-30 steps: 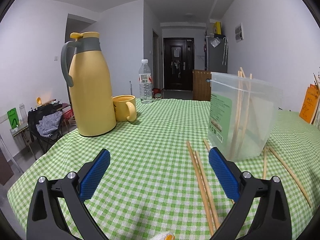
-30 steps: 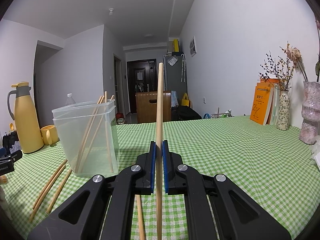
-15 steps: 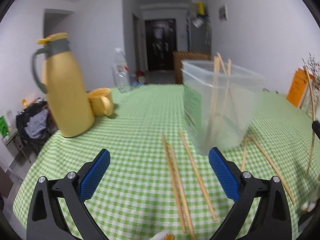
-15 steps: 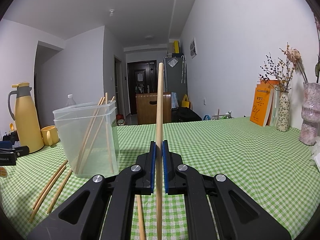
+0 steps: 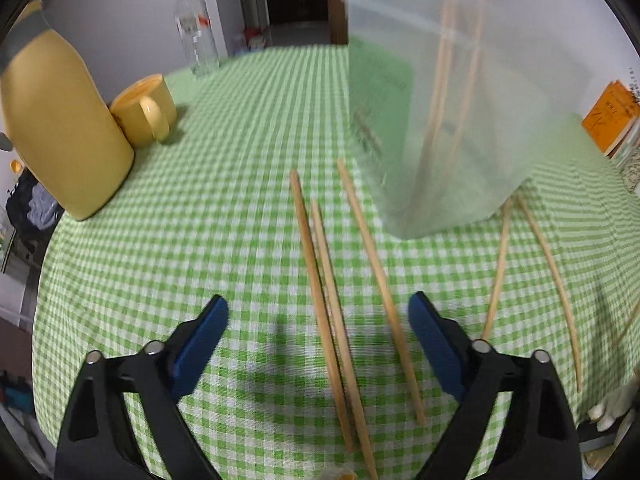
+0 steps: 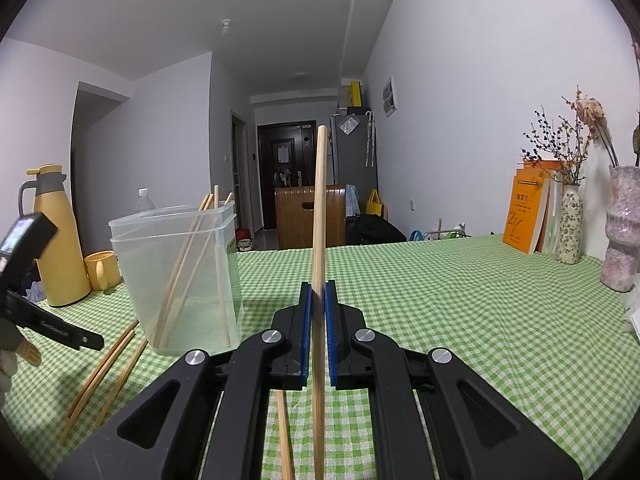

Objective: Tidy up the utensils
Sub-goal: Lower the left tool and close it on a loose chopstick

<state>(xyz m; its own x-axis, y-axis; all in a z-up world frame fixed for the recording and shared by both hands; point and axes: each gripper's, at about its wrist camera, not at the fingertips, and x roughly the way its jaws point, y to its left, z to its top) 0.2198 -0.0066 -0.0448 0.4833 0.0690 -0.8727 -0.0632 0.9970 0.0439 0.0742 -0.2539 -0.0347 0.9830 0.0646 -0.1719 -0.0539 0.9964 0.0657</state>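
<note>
My left gripper (image 5: pixel 318 314) is open and tilted down over three wooden chopsticks (image 5: pixel 320 280) that lie on the green checked cloth, between its blue pads. A clear plastic container (image 5: pixel 444 112) with a few chopsticks standing in it is just behind them; it also shows in the right wrist view (image 6: pixel 180 276). Two more chopsticks (image 5: pixel 536 260) lie to its right. My right gripper (image 6: pixel 316 300) is shut on one upright chopstick (image 6: pixel 320 208), held to the right of the container. The left gripper (image 6: pixel 24 280) shows at the left edge of the right wrist view.
A yellow thermos jug (image 5: pixel 56 120), a yellow mug (image 5: pixel 144 108) and a water bottle (image 5: pixel 196 32) stand at the left of the table. Orange books (image 6: pixel 528 212) and vases (image 6: pixel 620 232) stand at the right by the wall.
My left gripper has tipped downward and moved forward over the three lying chopsticks, which now sit between its pads. The right gripper has stayed still with its chopstick.
</note>
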